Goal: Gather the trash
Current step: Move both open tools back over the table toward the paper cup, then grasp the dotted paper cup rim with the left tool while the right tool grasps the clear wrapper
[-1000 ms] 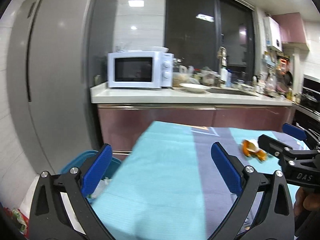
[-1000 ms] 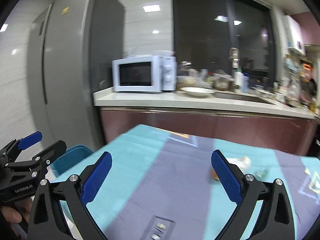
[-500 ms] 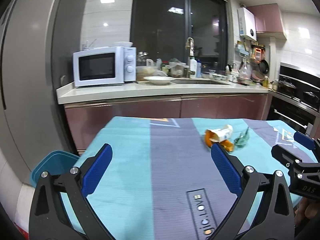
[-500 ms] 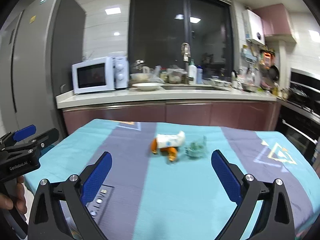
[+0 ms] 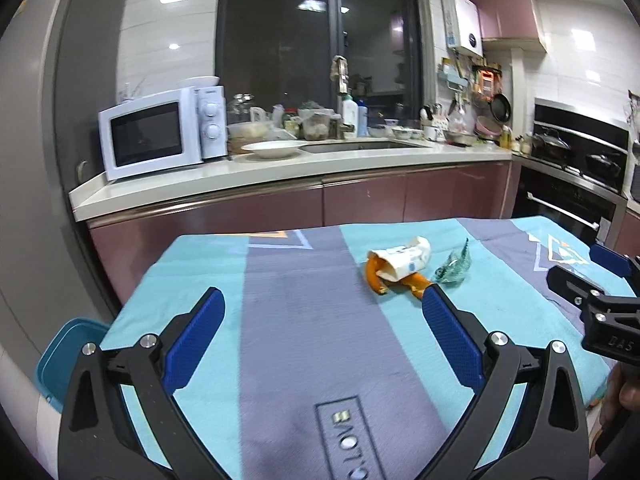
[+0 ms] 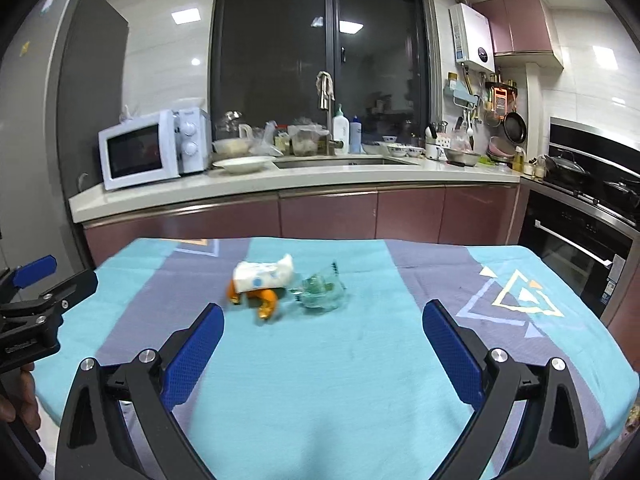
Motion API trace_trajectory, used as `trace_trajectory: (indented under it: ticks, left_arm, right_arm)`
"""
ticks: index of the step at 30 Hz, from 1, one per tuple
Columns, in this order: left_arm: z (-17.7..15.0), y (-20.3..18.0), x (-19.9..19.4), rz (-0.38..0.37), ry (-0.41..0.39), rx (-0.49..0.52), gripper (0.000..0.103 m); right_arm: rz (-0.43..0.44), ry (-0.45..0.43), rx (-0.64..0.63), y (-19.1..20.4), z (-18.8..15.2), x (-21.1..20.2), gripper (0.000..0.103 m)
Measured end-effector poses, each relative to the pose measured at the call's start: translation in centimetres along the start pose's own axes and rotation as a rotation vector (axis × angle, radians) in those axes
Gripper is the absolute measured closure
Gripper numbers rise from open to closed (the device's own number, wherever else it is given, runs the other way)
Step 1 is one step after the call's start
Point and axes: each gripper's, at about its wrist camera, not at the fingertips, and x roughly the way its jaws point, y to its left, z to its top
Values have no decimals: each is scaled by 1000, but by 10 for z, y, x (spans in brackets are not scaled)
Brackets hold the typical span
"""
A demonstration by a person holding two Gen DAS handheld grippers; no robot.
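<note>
Trash lies together mid-table on a teal and purple cloth (image 5: 280, 320): a crumpled white wrapper (image 5: 402, 262) (image 6: 262, 274) over orange peel (image 5: 376, 276) (image 6: 266, 304), and a clear green plastic scrap (image 5: 454, 268) (image 6: 322, 290) beside it. My left gripper (image 5: 322, 322) is open over the cloth, with the trash just beyond its right fingertip. My right gripper (image 6: 322, 334) is open too, nearer the table's front, with the trash a little ahead between its fingers. Nothing is held. Each gripper shows at the edge of the other's view.
A blue bin (image 5: 64, 354) stands on the floor at the table's left corner. Behind the table runs a counter (image 6: 280, 184) with a microwave (image 6: 154, 152), a plate, a sink and clutter. A fridge stands left, an oven (image 6: 580, 240) right.
Both views have swung right from the fridge and bin toward the table's middle. The trash has come from the right edge to nearly centre and closer. Both grippers stayed open.
</note>
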Motion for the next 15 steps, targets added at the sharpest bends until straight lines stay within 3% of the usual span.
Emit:
trace_trajectory:
  ticks: [7,15]
  left_arm:
    - [18,-35,65,-77,61,53,6]
    - [34,-63,156,-136,179,0,6]
  right_arm:
    - [6,79,10,-16,13,59,7]
    - [25,177,3,-22,24,119,8]
